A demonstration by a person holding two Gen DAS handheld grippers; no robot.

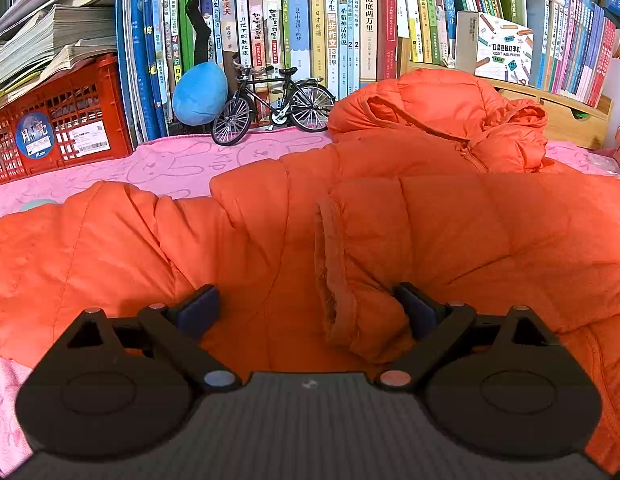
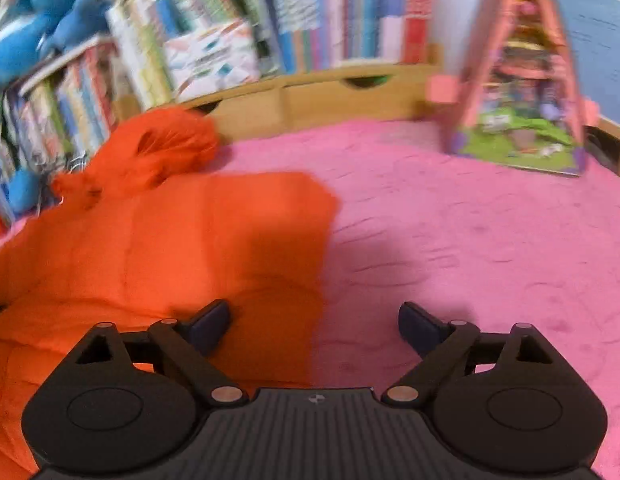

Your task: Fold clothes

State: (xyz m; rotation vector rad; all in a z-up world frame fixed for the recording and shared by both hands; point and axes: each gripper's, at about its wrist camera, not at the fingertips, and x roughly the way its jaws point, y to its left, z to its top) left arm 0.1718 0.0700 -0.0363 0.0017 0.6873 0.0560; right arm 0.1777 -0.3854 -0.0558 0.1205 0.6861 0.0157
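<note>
- Left claw (image 1: pixel 307 312) stands wide and holds nothing; its fingers straddle the jacket's sleeve cuff (image 1: pixel 338 276), which lies across the front of the jacket's body
- Right claw (image 2: pixel 314 328) is also wide and bare, hanging over the jacket's right-hand edge, one finger above orange cloth, the other above the pink blanket (image 2: pixel 470 240); this view is blurred
- The orange puffer jacket (image 1: pixel 430 220) lies spread on the blanket, hood (image 1: pixel 442 112) bunched at the jacket's far end, near the model bicycle (image 1: pixel 269 100) and the books (image 1: pixel 330 28)
- Judged handling: light, soft, puffy; its smooth shell looks slippery and springy, so folds may creep open
- Best hold: the thick cuff rim or a quilted seam, pinched deep
</note>
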